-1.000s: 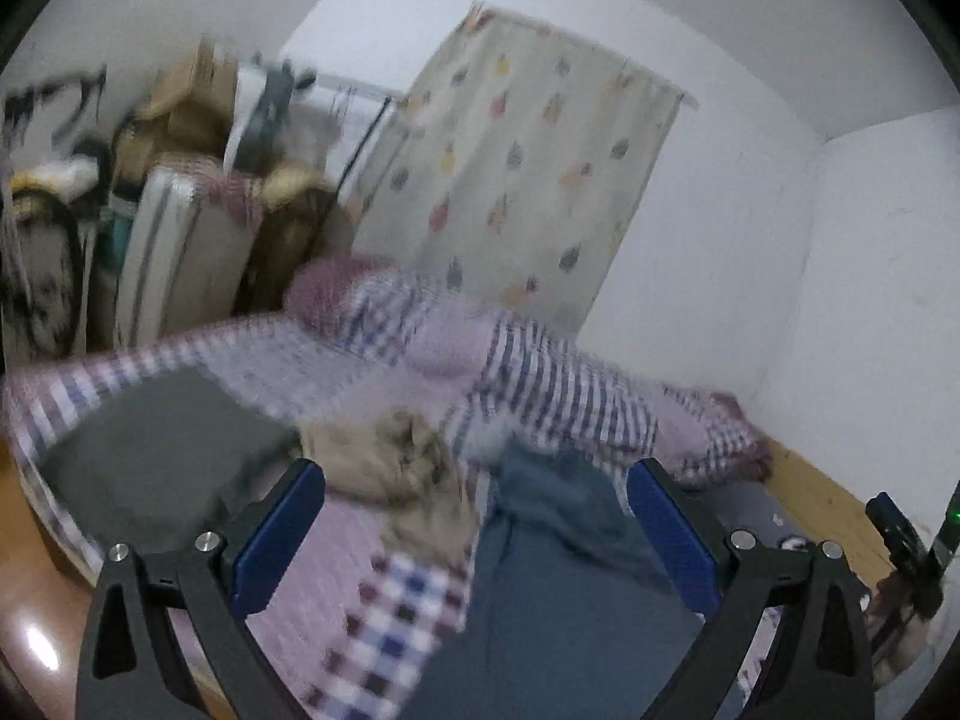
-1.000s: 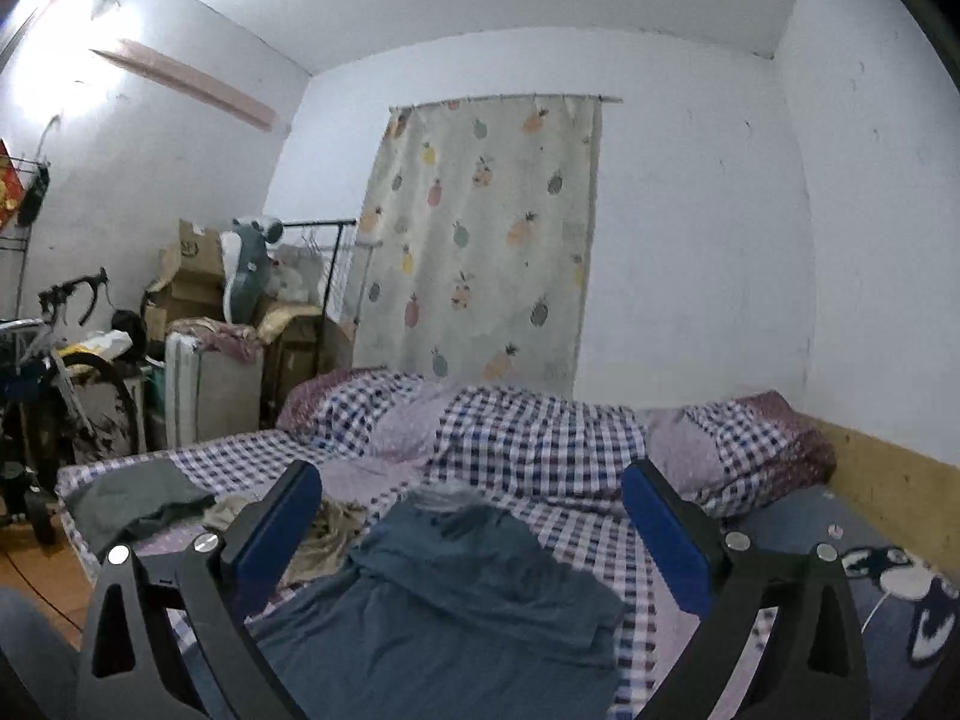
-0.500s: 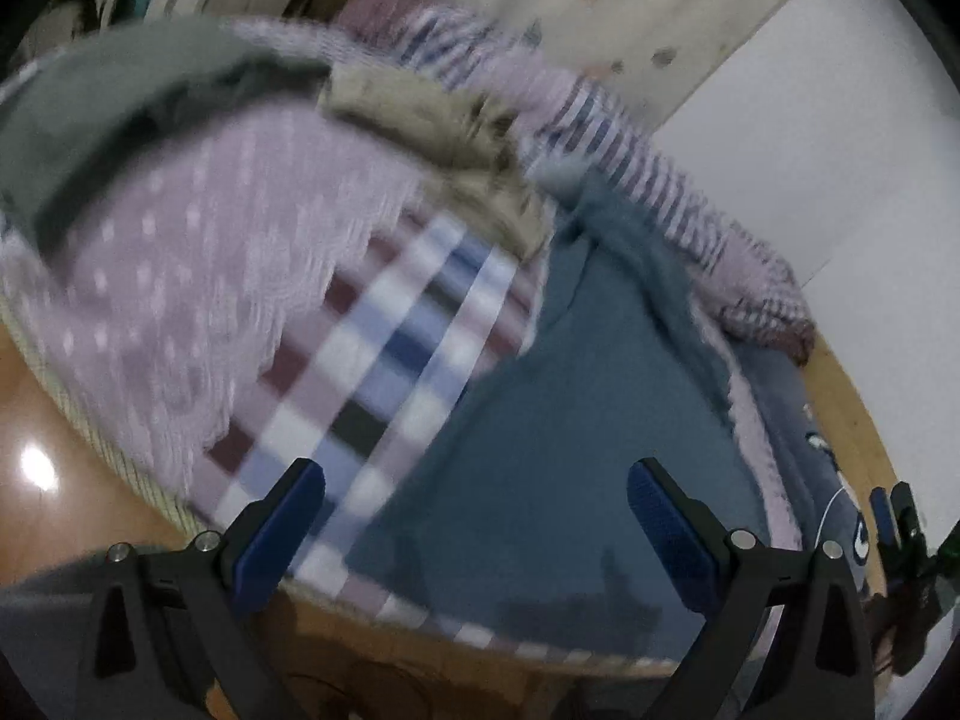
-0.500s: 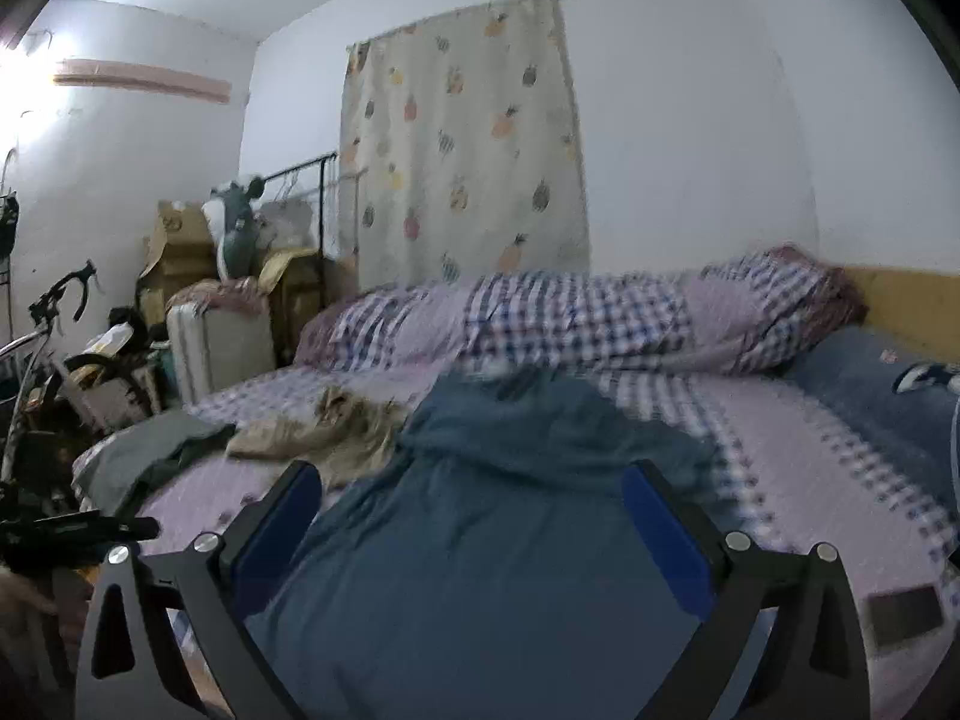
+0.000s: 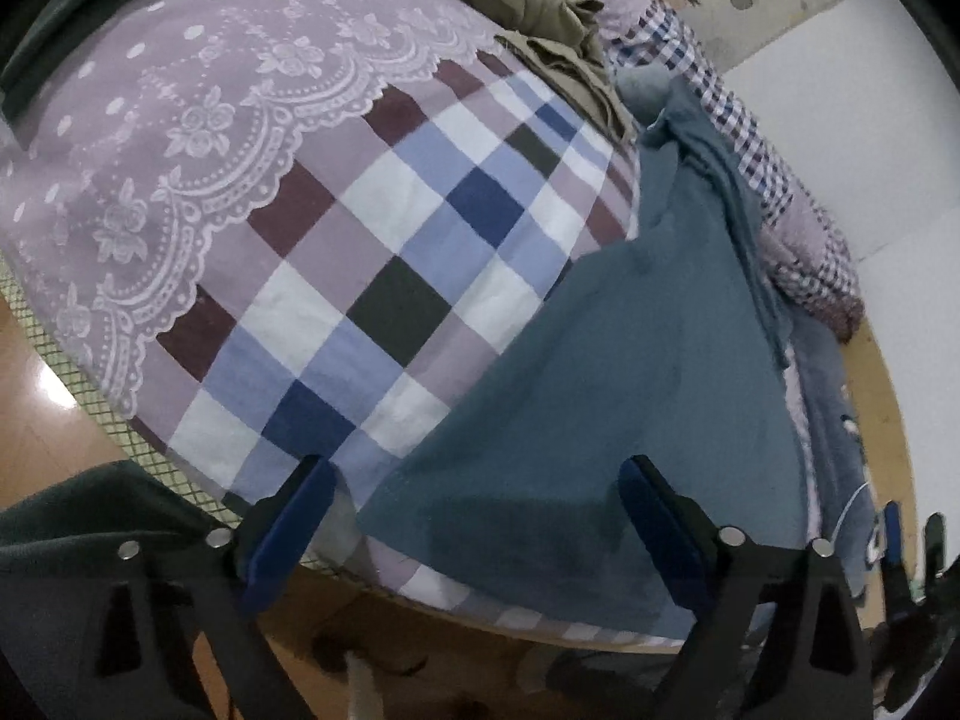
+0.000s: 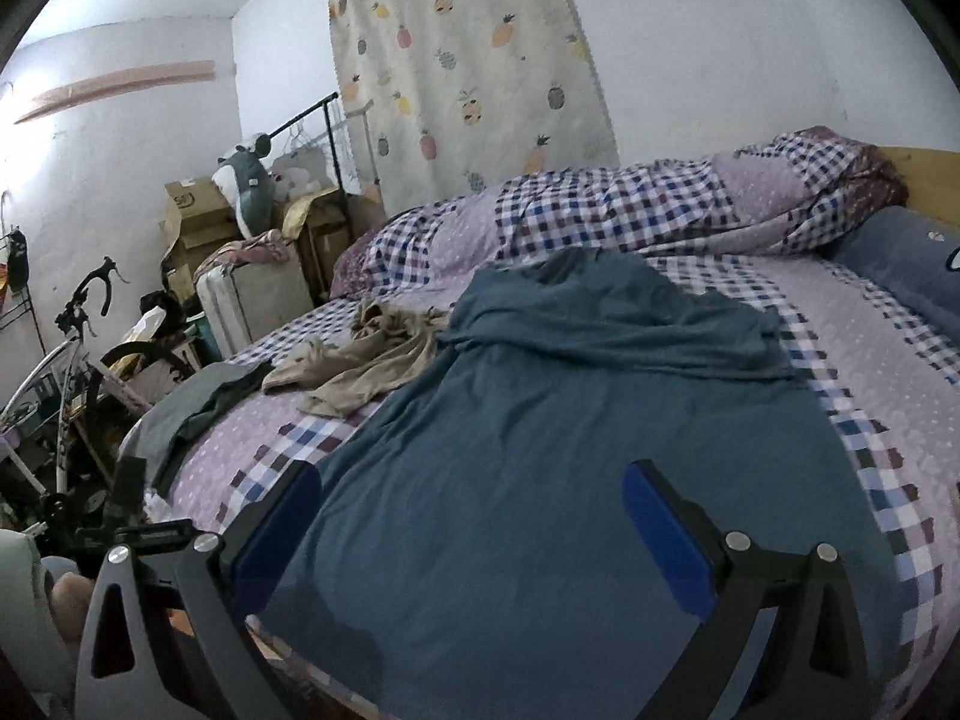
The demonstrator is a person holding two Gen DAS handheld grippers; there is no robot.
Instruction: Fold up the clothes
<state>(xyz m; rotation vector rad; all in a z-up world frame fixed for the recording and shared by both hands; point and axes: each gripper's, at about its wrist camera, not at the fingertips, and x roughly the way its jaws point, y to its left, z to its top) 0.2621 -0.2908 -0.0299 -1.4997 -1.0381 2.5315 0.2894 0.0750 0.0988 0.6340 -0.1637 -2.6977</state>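
Note:
A blue-grey garment (image 6: 540, 450) lies spread on the bed, its far end bunched up. In the left wrist view its near left corner (image 5: 420, 516) sits by the bed's edge. My left gripper (image 5: 474, 516) points steeply down at that corner. Its jaws are closing, with the corner between the pads and the pads apart from the cloth. My right gripper (image 6: 474, 528) hangs low over the garment's near hem, open and holding nothing. A crumpled khaki garment (image 6: 366, 360) and a dark grey one (image 6: 192, 408) lie further left on the bed.
The bed (image 5: 372, 252) has a checked and lilac sheet, a rolled checked duvet (image 6: 630, 210) along the wall and a blue pillow (image 6: 900, 258). A bicycle (image 6: 72, 354), boxes (image 6: 192, 210) and a suitcase (image 6: 258, 294) crowd the left side. Wooden floor (image 5: 36, 420) lies below the bed's edge.
Both grippers have sunk toward the bed's near edge. The left view has tipped from the room down onto the sheet and the garment's corner. The right one now sits low over the hem.

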